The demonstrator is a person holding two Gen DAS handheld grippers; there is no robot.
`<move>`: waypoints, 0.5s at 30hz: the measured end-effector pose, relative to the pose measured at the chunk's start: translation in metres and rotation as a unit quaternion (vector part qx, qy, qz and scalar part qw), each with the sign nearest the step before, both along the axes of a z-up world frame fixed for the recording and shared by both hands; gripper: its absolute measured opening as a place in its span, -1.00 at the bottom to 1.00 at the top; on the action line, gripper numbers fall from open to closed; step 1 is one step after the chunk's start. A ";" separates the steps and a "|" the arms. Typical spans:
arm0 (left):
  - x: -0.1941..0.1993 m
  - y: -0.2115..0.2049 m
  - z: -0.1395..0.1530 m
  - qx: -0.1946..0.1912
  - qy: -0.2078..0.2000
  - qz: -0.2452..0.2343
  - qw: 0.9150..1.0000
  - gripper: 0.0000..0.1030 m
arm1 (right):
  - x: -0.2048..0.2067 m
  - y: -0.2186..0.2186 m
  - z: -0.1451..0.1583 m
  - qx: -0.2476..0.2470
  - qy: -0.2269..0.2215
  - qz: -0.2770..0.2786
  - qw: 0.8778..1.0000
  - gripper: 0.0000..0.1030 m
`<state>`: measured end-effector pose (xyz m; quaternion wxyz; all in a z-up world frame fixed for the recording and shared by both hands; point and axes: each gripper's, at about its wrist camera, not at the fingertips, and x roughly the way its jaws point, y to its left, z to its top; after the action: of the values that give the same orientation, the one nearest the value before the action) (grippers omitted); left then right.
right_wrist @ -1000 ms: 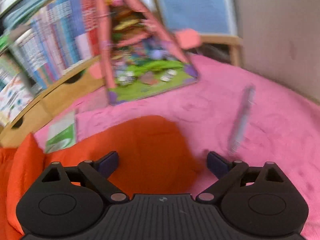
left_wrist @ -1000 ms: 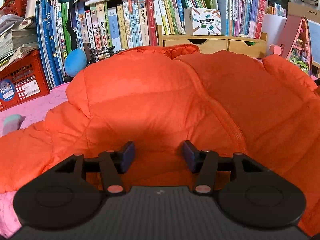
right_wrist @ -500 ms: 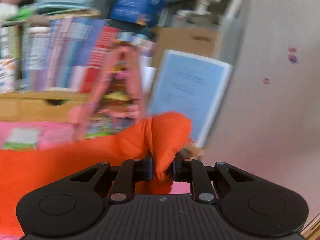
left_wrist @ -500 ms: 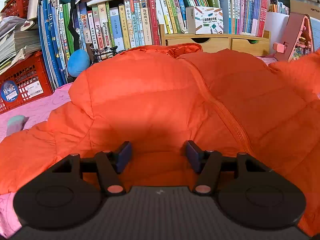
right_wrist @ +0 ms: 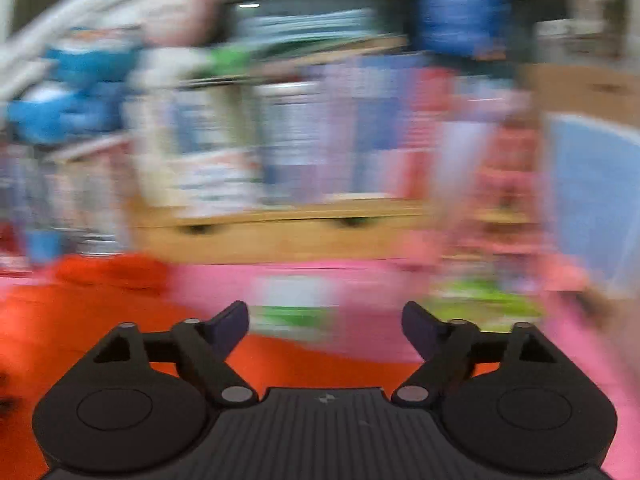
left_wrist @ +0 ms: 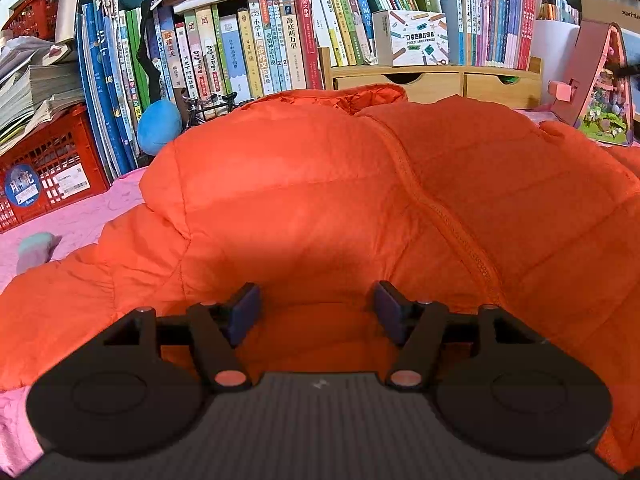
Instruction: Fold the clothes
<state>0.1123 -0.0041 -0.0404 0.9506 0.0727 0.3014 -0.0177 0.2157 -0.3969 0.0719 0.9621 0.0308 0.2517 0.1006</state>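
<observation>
An orange puffer jacket (left_wrist: 304,184) lies spread on the pink blanket (left_wrist: 80,220), its zip seam running down the middle. My left gripper (left_wrist: 316,312) is low over the jacket's near hem. Its jaws are opening, and puffy fabric bulges between the dark pads (left_wrist: 244,312) without being pinched. The right wrist view is badly blurred by motion. There my right gripper (right_wrist: 324,328) hangs above the blanket with its jaws opening wide and nothing between them. The jacket (right_wrist: 80,320) is at its lower left.
Packed bookshelves (left_wrist: 280,40) and a wooden drawer unit (left_wrist: 440,84) line the far edge. A red crate (left_wrist: 44,176) and a blue plush (left_wrist: 160,124) are at the left, and a pink toy house (left_wrist: 600,80) at the right. A small pastel object (left_wrist: 36,248) lies on the blanket.
The right gripper closed on an orange sleeve end and lifted it, then let go and swung left. The left gripper kept its place while its jaws spread wider.
</observation>
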 end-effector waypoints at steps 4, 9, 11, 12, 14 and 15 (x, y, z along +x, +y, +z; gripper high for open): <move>0.001 0.004 0.000 -0.011 0.004 0.006 1.000 0.46 | 0.040 0.081 -0.006 0.034 0.037 0.055 0.997 0.70; 0.003 0.010 -0.001 -0.029 0.009 0.009 0.999 0.52 | 0.096 0.170 -0.030 -0.009 0.045 0.045 0.998 0.69; 0.004 0.012 -0.001 -0.038 0.013 0.010 0.999 0.52 | 0.110 0.202 -0.041 -0.038 0.039 0.044 0.998 0.68; 0.004 0.014 -0.001 -0.046 0.016 0.009 0.999 0.52 | 0.116 0.220 -0.048 -0.065 0.030 0.056 0.996 0.68; 0.005 0.019 -0.001 -0.063 0.020 0.008 0.998 0.55 | 0.126 0.256 -0.060 -0.118 0.012 0.082 0.990 0.68; 0.005 0.020 0.000 -0.070 0.021 0.006 0.997 0.60 | 0.129 0.276 -0.066 -0.150 0.001 0.099 0.984 0.68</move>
<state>0.1173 0.0160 -0.0406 0.9468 0.0034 0.3200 -0.0349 0.3449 -0.1210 0.0060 0.9408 -0.1389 0.2669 0.1559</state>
